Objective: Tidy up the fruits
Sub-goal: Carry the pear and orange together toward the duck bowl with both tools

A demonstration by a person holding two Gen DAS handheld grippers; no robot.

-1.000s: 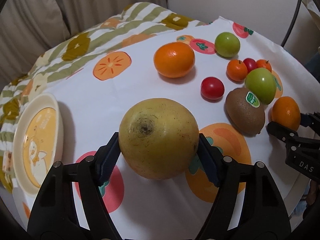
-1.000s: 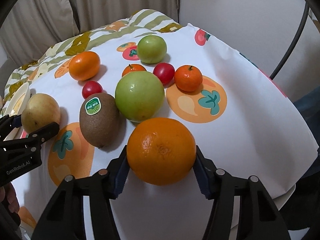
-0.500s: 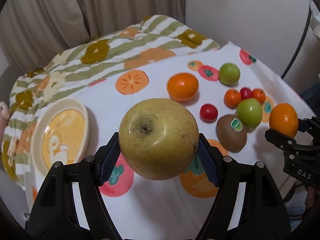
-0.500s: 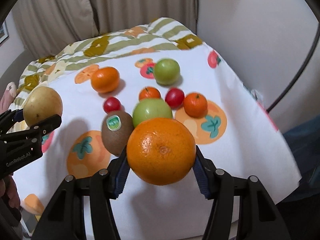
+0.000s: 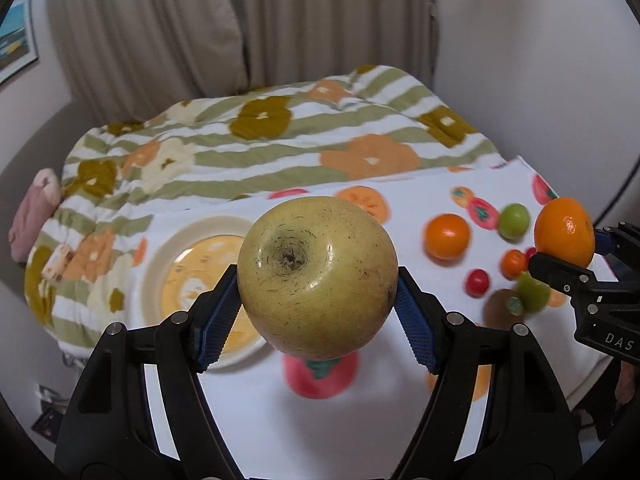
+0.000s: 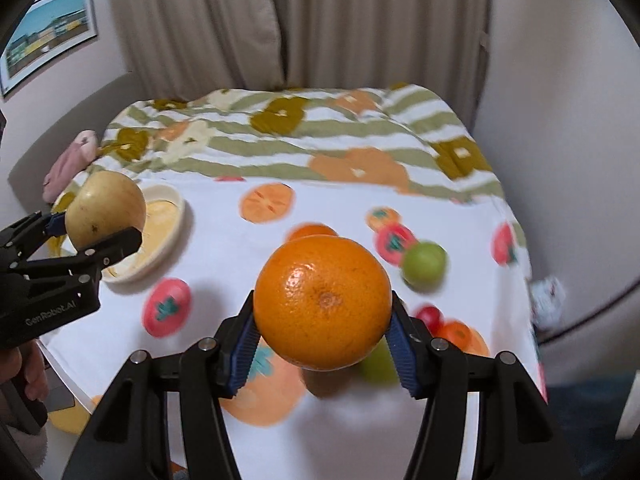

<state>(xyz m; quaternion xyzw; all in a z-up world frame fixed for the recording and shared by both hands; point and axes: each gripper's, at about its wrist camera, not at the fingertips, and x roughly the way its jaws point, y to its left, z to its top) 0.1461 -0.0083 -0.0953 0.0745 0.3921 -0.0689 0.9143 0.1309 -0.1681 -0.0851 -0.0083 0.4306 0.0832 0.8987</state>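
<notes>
In the left wrist view "DAS" is readable at 3 o'clock on the right hand-held gripper (image 5: pixel 570 254), while the left hand-held gripper (image 5: pixel 318 298) pinches the yellow apple (image 5: pixel 318 278), now lifted above the desk (image 5: pixel 248 408); in the right wrist view "GenRobot.AI" stands at 9 o'clock, the orange (image 6: pixel 323 303) is pinched and also raised.

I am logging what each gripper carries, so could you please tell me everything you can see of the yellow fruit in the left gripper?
The yellow fruit is large, round and glossy, pale yellow-green with fine brown speckles and scuff lines. A dark puckered dimple faces the left wrist camera. It hangs in the air above the white fruit-print cloth, clamped at its sides by the blue ribbed pads of the left gripper; nothing else touches it. The right wrist view shows it in front of the cream plate.
</notes>
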